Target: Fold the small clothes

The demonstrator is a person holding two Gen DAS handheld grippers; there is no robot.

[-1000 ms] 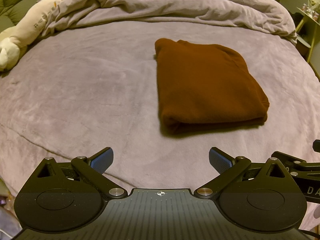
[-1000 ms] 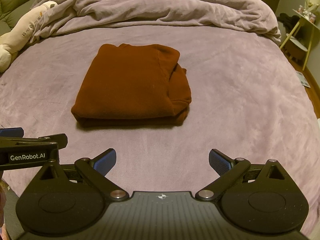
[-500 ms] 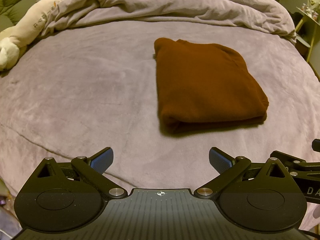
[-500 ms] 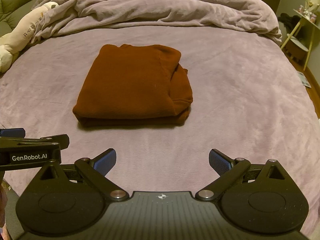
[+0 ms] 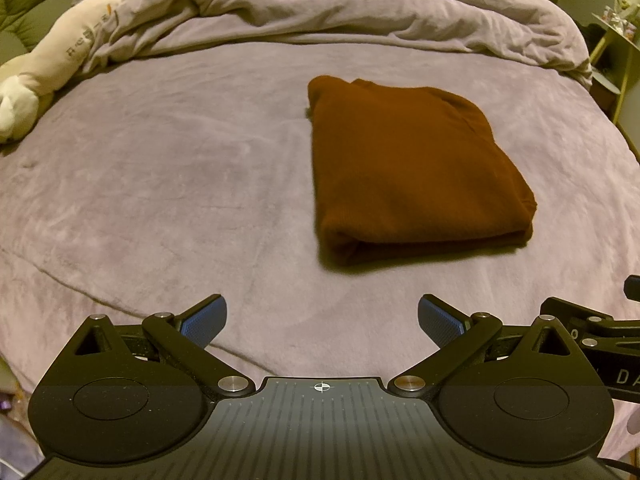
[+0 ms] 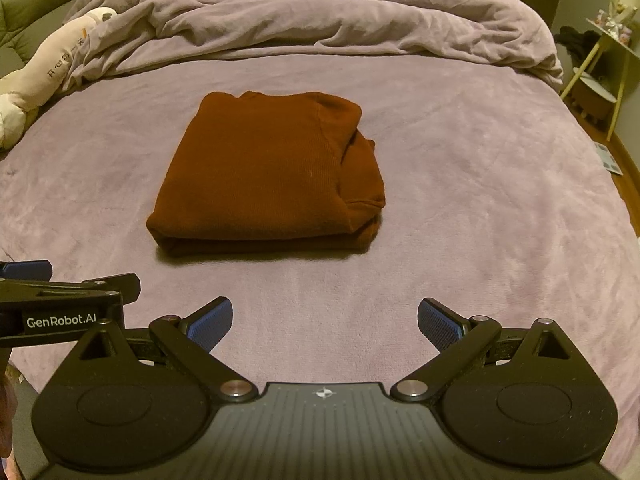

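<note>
A rust-brown garment (image 5: 412, 168) (image 6: 268, 176) lies folded into a thick rectangle on the mauve bed cover (image 5: 160, 184) (image 6: 480, 200). Its folded edge faces me and a loose flap bulges at its right side. My left gripper (image 5: 322, 322) hovers near the bed's front edge, open and empty, with the garment ahead and to its right. My right gripper (image 6: 325, 322) is also open and empty, with the garment ahead and slightly left. Neither gripper touches the cloth. Part of the other gripper shows at the edge of each view.
A crumpled mauve duvet (image 5: 360, 4) (image 6: 320, 16) is heaped across the back of the bed. A long white plush toy (image 5: 52, 72) (image 6: 44, 68) lies at the far left. A small shelf with objects (image 6: 608, 40) stands off the bed's right side.
Both views have shifted only slightly; the garment sits a touch lower and further right in the right wrist view. The garment and both open grippers are otherwise as before.
</note>
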